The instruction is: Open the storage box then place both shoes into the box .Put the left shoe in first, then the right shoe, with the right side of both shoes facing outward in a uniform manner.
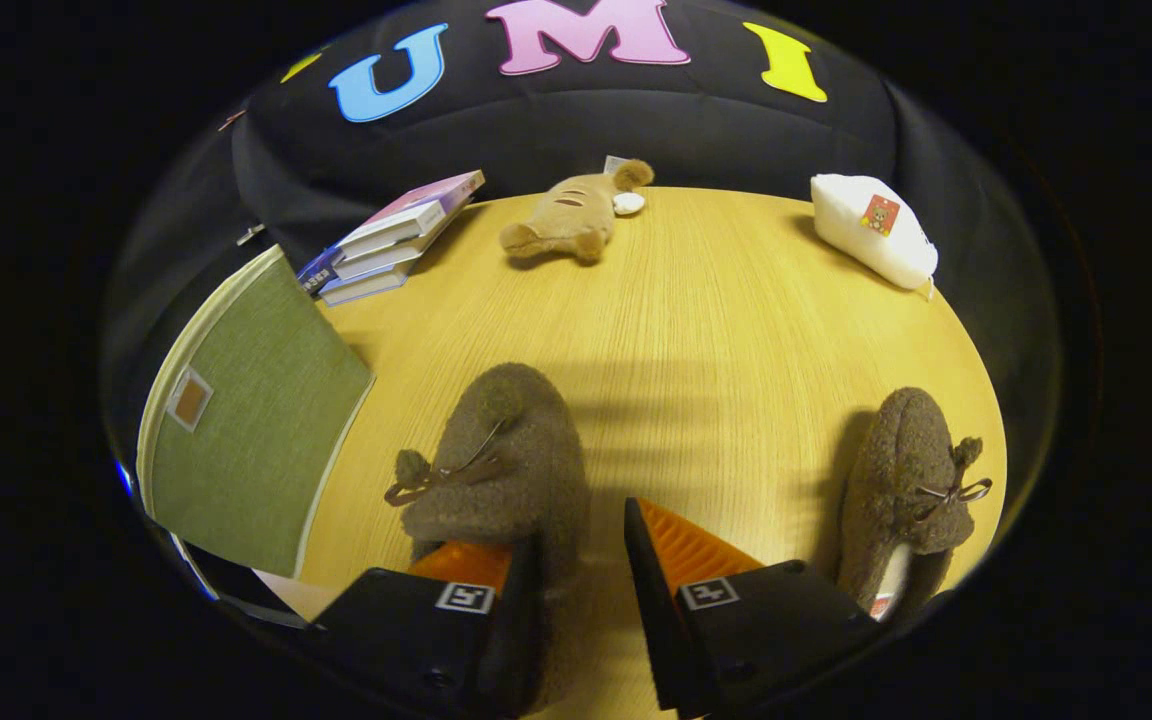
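Note:
Two brown fuzzy shoes with small bows lie on the wooden table (736, 310), toes pointing away from me. One shoe (506, 450) sits just ahead of my fingers, and its heel end reaches in between them against the left finger. The other shoe (906, 470) lies apart, to the right of the right finger. My gripper (581, 530) is open; bare table shows between the shoe's side and the right finger. The green fabric storage box (246, 430), edged in cream with a small brown patch, stands left of the near shoe. I cannot tell whether its lid is up.
A stack of books (391, 240) lies beyond the box. A tan plush toy (566, 225) rests at the table's far edge, with a white pouch (876, 240) at the far right. Bare wood stretches between the two shoes and beyond them.

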`<state>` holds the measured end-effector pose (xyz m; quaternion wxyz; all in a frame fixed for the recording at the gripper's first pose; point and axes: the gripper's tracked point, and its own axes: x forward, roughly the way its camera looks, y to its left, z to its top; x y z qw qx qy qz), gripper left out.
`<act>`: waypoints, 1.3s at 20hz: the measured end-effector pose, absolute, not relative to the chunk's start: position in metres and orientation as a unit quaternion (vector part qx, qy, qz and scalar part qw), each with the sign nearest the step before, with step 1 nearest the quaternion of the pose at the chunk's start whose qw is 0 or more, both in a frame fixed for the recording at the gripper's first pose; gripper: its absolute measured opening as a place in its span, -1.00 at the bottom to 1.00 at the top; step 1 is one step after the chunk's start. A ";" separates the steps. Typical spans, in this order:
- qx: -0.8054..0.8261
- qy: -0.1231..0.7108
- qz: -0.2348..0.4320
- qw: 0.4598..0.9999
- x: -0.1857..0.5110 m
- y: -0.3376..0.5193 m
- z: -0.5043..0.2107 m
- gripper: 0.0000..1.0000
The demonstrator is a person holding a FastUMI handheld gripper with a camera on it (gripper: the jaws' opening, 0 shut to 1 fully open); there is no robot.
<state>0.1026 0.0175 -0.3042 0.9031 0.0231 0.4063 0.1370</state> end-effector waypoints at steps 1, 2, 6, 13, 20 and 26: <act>0.039 0.416 0.138 0.898 0.101 0.022 -0.307 -0.14; 0.054 0.426 0.136 0.893 0.099 0.026 -0.308 -0.33; 0.061 0.425 0.114 0.896 0.103 0.027 -0.308 -0.81; 0.144 0.415 0.034 0.898 0.096 0.025 -0.260 -0.89; 0.161 0.354 -0.008 0.921 0.067 0.049 -0.156 -0.89; 0.182 0.329 0.035 0.926 0.038 0.135 -0.095 -0.90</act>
